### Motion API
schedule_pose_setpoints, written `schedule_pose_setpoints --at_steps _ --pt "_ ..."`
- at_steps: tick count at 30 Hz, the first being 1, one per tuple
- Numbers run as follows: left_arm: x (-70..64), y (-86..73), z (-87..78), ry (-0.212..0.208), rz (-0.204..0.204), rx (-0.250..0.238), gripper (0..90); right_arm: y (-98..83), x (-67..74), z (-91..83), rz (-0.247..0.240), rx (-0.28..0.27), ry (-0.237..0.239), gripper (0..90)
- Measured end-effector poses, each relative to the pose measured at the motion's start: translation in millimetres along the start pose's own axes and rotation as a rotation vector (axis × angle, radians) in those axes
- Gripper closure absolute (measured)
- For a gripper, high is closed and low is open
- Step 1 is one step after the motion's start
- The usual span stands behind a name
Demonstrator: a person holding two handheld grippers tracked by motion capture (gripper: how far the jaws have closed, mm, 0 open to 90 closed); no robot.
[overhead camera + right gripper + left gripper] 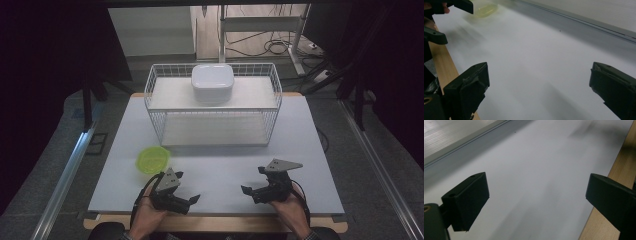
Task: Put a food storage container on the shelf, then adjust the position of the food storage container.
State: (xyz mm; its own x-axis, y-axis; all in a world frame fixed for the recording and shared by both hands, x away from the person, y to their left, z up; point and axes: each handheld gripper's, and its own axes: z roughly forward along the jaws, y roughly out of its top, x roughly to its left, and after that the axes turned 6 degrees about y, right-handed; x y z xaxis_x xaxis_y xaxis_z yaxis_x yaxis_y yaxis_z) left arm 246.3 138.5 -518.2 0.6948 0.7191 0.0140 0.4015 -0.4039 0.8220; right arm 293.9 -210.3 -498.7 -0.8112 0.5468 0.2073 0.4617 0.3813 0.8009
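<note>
A yellow-green bowl (152,160) sits on the white table (225,160) at the front left, and it appears blurred at the top of the right gripper view (485,10). Just in front of it and slightly right, my left gripper (187,186) (537,192) is held low over the table, open, with nothing between its jaws. Level with it, my right gripper (253,180) (539,82) is open too and holds nothing. The two grippers point inward toward each other. At the upper left of the right gripper view I see the left gripper (439,22).
A white wire rack (150,95) with two shelves stands at the back of the table. A white lidded container (212,82) rests on its upper shelf. A wooden strip (220,223) runs along the table's front edge.
</note>
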Motion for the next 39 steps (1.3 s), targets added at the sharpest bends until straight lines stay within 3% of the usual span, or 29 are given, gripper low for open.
schedule_pose_setpoints --at_steps 5,7,10,13,20,23,26,29,37,39 --pt "3.0 6.3 -6.3 0.015 -0.002 0.012 7.2 -0.6 1.7 5.0 -0.015 0.018 0.000 3.3" --pt "5.2 8.7 -10.3 0.056 0.009 0.006 12.1 -0.8 2.6 6.8 -0.023 0.029 0.000 3.4" --pt "13.0 11.6 -16.9 0.084 0.003 -0.004 25.1 -1.0 4.5 9.2 -0.027 0.032 -0.001 3.6" --pt "26.1 13.6 -23.2 0.079 -0.039 -0.030 42.6 -0.7 5.3 10.0 -0.035 0.035 0.000 3.6" --pt "56.8 16.8 -35.7 0.116 -0.130 -0.036 75.8 0.2 7.4 15.0 -0.032 0.040 0.012 4.5" --pt "68.0 18.6 -40.1 0.149 -0.137 -0.032 87.8 1.0 11.1 20.2 -0.046 0.053 0.021 4.6" --pt "82.6 19.3 -45.2 0.182 -0.141 -0.038 89.9 1.0 13.9 23.2 -0.062 0.068 0.022 4.6" --pt "97.8 13.8 -51.8 0.195 -0.189 -0.046 90.0 1.0 14.0 23.6 -0.057 0.074 0.019 4.9" --pt "136.5 -11.0 -67.3 0.319 -0.279 -0.051 89.9 0.8 14.0 25.6 -0.053 0.079 0.021 5.3" --pt "143.0 -15.8 -67.6 0.331 -0.305 -0.049 89.9 0.5 14.5 26.6 -0.054 0.088 0.018 5.3"
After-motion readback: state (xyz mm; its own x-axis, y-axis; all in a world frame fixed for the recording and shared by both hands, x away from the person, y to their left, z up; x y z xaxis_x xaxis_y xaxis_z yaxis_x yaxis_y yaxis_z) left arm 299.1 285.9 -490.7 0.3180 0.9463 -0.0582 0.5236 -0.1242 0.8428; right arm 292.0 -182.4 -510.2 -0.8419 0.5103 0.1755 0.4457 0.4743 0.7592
